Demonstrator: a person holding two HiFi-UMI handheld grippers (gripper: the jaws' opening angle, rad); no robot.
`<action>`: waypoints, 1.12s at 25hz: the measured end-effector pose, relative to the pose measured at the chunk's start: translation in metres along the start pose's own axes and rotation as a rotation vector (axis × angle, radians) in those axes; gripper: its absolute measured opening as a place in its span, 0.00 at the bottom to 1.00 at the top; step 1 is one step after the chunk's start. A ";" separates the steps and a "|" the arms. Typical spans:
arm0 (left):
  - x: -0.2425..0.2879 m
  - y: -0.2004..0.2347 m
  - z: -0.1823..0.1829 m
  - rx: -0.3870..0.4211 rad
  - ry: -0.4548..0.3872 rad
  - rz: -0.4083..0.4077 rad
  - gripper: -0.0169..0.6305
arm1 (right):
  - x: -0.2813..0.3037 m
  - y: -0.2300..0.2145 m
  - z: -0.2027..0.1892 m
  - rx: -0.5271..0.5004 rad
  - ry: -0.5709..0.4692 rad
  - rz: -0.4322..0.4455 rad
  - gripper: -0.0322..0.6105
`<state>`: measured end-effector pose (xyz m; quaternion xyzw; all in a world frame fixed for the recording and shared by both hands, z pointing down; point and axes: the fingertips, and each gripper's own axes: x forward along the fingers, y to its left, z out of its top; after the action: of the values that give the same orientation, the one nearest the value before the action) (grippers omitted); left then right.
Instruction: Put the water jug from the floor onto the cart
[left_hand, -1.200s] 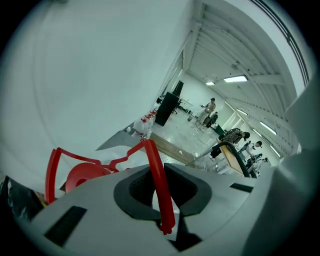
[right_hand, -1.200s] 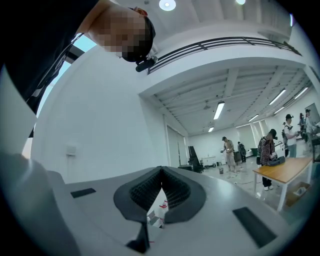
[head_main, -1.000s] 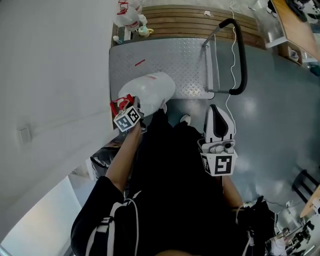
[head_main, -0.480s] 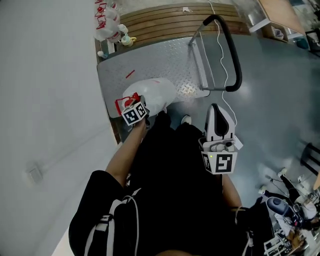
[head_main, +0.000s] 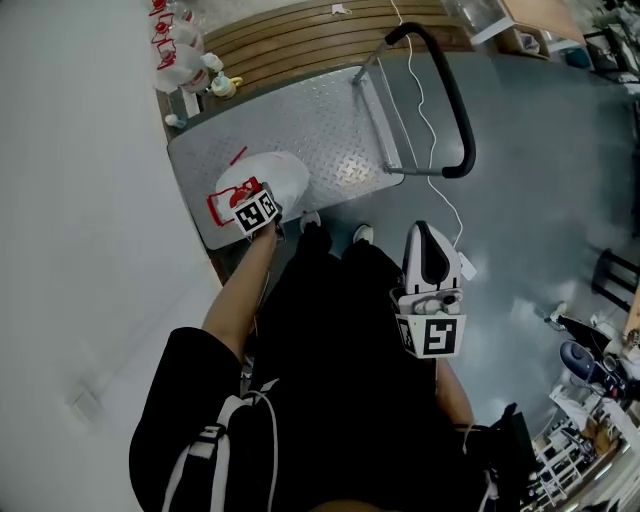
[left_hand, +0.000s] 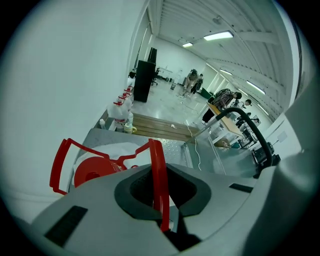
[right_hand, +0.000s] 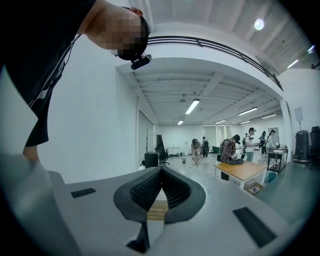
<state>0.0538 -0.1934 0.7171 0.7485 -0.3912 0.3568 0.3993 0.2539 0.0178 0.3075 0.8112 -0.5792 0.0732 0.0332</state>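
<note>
The water jug (head_main: 278, 172) is white with a red cap (left_hand: 90, 171) and a red handle (left_hand: 159, 180). It is over the near left corner of the cart's steel deck (head_main: 300, 110); I cannot tell whether it rests there. My left gripper (head_main: 247, 198) points steeply down and is shut on the red handle, which runs between its pads in the left gripper view (left_hand: 161, 192). My right gripper (head_main: 428, 232) hangs beside my leg over the grey floor, away from the cart. In the right gripper view (right_hand: 161, 172) it is shut with nothing in it.
The cart's black push handle (head_main: 452, 95) rises at the deck's right end, with a white cable (head_main: 425, 130) trailing from it. Several more jugs (head_main: 175, 50) stand at the back left by a wooden pallet (head_main: 300, 30). A white wall runs along the left.
My left gripper has carried the jug forward and down, from the cart's near edge to lower over its near left corner. The right gripper has shifted only a little.
</note>
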 end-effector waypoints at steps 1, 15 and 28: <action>0.008 0.004 0.002 -0.014 0.012 0.005 0.10 | 0.004 -0.001 -0.001 0.000 0.006 -0.008 0.07; 0.062 0.000 0.019 -0.054 0.052 -0.102 0.10 | 0.005 0.001 -0.015 -0.028 0.068 -0.107 0.07; 0.076 -0.055 0.034 -0.003 0.049 -0.306 0.23 | -0.003 -0.007 -0.016 -0.016 0.066 -0.138 0.07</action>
<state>0.1428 -0.2249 0.7494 0.7897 -0.2633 0.3094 0.4597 0.2586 0.0247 0.3227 0.8462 -0.5209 0.0926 0.0638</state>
